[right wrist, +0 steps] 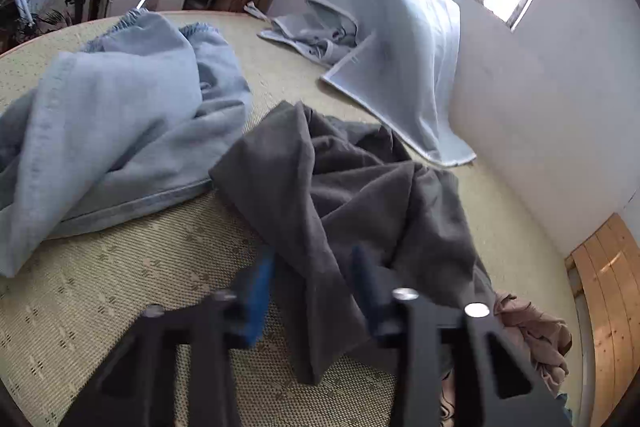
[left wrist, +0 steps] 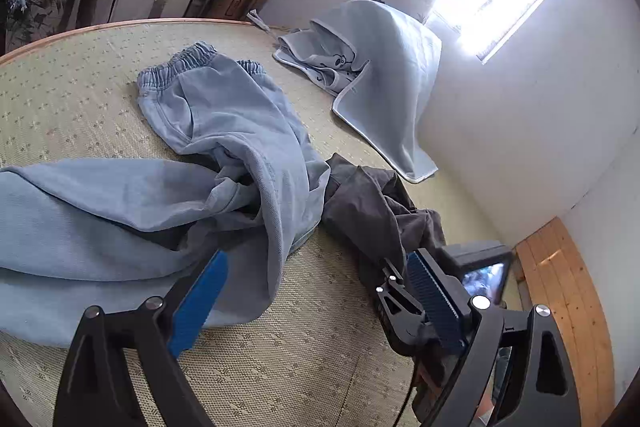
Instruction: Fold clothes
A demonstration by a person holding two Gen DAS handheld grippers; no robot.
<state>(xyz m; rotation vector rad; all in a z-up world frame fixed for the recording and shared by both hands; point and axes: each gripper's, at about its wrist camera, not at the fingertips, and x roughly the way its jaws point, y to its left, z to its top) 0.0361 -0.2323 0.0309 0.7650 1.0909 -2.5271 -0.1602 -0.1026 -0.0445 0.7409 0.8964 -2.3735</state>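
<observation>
Clothes all sit crumpled on the woven mat, none folded flat. Blue sweatpants sprawl w/ waistband at the far end, legs running back toward the left gripper, which hangs spread wide over the mat, nothing in it. Dark grey garment is bunched just right of the pants; its near flap runs straight between the fingers of the right gripper, jaws apart, not pinched yet afaict. Right side's clearly nearer the grey one.
</observation>
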